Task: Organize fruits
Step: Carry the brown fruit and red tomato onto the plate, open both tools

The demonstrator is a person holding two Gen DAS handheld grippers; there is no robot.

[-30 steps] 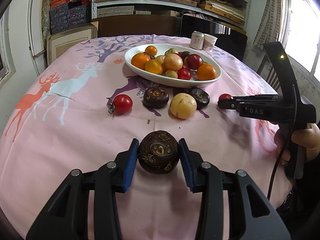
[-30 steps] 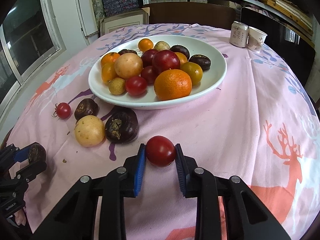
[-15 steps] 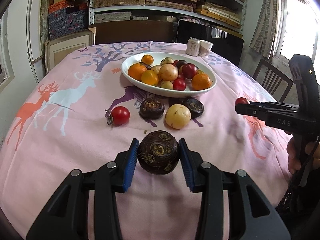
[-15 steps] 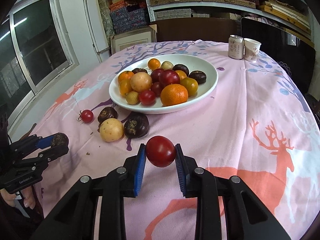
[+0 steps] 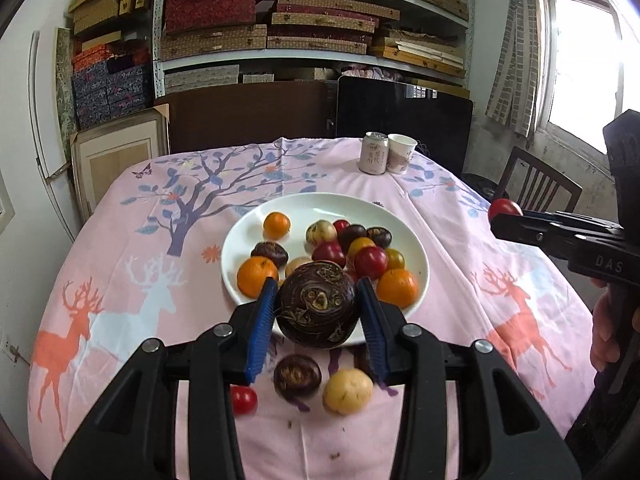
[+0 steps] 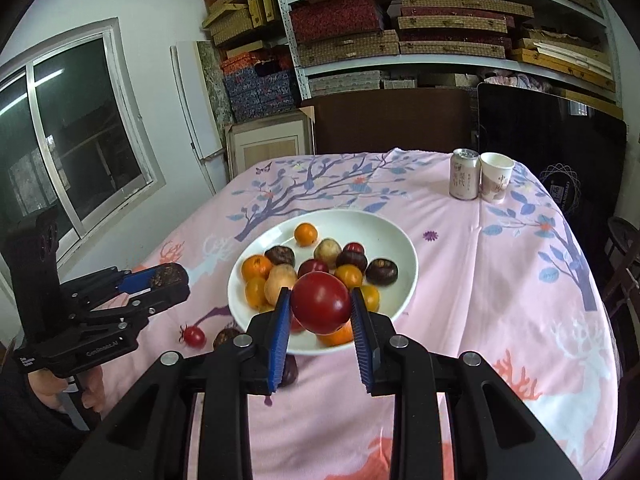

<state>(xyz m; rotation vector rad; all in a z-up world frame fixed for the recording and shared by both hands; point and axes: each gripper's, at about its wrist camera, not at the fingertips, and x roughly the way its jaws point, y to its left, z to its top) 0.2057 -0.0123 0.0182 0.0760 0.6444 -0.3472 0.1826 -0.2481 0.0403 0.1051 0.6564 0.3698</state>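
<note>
My left gripper (image 5: 318, 312) is shut on a dark brown water chestnut (image 5: 317, 305), held in the air over the near rim of the white plate (image 5: 248, 232). My right gripper (image 6: 321, 310) is shut on a red tomato (image 6: 320, 302), also raised above the plate (image 6: 396, 240). The plate carries several oranges, tomatoes, chestnuts and pale round fruits. On the cloth in front of it lie a small red tomato (image 5: 244, 399), a dark chestnut (image 5: 297, 376) and a pale yellow fruit (image 5: 347, 391). The right gripper (image 5: 505, 216) shows at the right edge of the left wrist view.
A pink tablecloth (image 5: 120, 264) with deer and tree prints covers the round table. A drinks can (image 5: 373, 153) and a paper cup (image 5: 401, 153) stand at the far edge. A wooden chair (image 5: 536, 184) stands at the right, with shelves of boxes behind.
Both grippers have risen from the cloth with their fruits and moved toward the plate. The loose fruits on the cloth now lie below the left gripper's fingers.
</note>
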